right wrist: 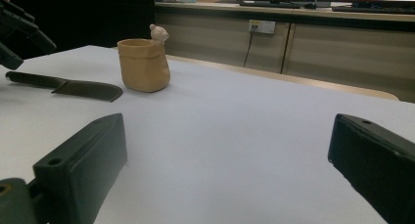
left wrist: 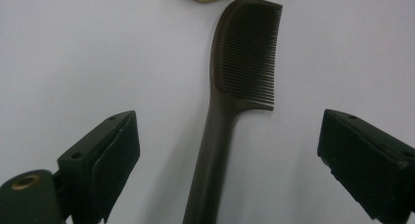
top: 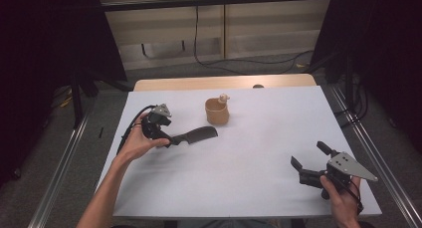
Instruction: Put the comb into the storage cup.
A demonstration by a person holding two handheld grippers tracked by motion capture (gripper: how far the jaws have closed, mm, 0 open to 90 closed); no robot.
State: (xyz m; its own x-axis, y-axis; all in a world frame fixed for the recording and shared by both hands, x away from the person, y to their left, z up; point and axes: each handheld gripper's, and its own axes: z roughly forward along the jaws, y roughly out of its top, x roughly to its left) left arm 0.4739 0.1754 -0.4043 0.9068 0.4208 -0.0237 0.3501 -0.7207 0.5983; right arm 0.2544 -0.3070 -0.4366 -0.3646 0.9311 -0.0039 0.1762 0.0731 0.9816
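Note:
A dark brown comb [top: 198, 135] lies flat on the white table [top: 259, 153], teeth end toward the tan cup [top: 217, 112]. My left gripper [top: 168, 134] hovers over the comb's handle end. In the left gripper view its jaws stand wide apart, open [left wrist: 230, 136], and the comb [left wrist: 244, 53] runs up between them, its handle clear of both pads. My right gripper [top: 307, 155] is open near the table's front right with nothing between its jaws [right wrist: 227, 155]. Its view shows the cup [right wrist: 144, 65] and the comb [right wrist: 73, 88] farther off.
The tan cup has a small bear figure [top: 224, 97] on its rim and stands just beyond the comb. A wooden strip [top: 224, 82] edges the table's far side. Metal frame rails [top: 370, 148] run along both sides.

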